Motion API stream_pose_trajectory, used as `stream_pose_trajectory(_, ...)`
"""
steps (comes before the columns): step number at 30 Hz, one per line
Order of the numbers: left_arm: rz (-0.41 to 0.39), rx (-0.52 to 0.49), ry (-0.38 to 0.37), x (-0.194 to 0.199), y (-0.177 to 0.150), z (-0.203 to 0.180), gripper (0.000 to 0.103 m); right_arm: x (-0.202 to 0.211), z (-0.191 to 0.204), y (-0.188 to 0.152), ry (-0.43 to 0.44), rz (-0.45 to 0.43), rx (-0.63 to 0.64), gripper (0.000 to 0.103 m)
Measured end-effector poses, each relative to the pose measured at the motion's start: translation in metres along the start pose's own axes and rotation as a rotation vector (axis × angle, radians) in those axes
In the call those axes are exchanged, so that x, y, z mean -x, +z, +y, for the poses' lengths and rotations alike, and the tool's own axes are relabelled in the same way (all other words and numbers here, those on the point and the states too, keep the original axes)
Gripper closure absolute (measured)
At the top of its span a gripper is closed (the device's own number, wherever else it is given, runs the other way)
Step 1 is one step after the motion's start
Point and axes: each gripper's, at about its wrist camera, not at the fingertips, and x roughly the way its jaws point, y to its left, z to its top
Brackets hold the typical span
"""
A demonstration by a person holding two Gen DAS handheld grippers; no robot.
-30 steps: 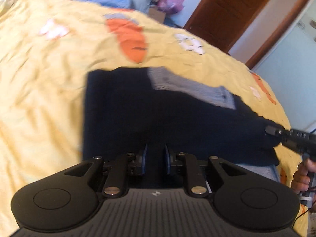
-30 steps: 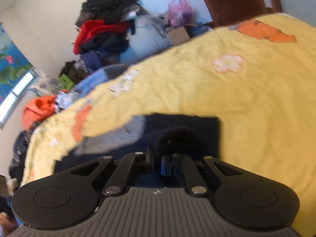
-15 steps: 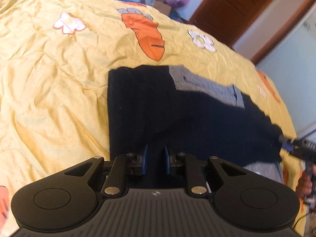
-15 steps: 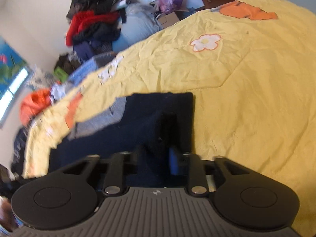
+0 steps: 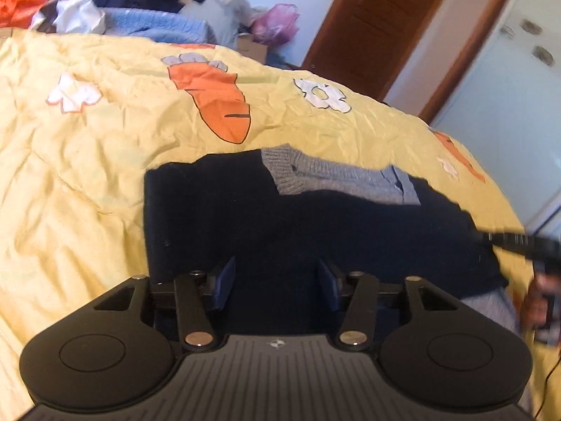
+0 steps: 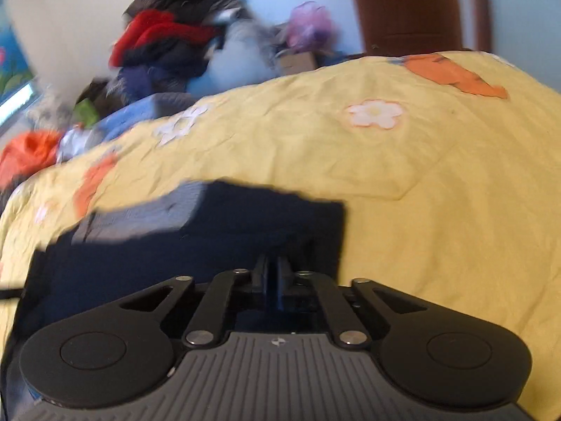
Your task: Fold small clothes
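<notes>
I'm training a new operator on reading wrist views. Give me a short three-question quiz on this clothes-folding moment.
1. True or false: the left gripper has its jaws spread wide over the dark navy garment.
2. Multiple choice: the grey knit sleeve lies A) on top of the navy garment near its far edge, B) off on the yellow bedspread away from the garment, C) in the clothes pile.
3. Fill in: the printed shape beyond the garment in the left wrist view is an orange ____.

Key: 1 true; 2 A; 3 carrot.
</notes>
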Motion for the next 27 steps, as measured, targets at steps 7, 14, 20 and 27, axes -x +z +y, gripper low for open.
stream_pose_trajectory(7,-0.008,0.008,0.001,0.037,-0.006,-0.006,0.049,0.034,0.016,-0.007,0.109,0.045,0.010,0.083)
stream_pose_trajectory(14,0.041,-0.030,0.066,0.036,-0.023,0.002,0.049,0.043,0.001,-0.028,0.045,0.090,0.011,0.103)
stream_pose_trajectory(20,0.039,0.114,-0.085,0.111,-0.071,-0.002,0.015,0.129,0.003,-0.067,0.144,0.084,0.039,0.065)
stream_pose_trajectory(27,0.109,0.165,-0.122,0.169,-0.171,-0.011,0.015,0.212,-0.007,-0.154,0.168,0.079,0.070,0.065)
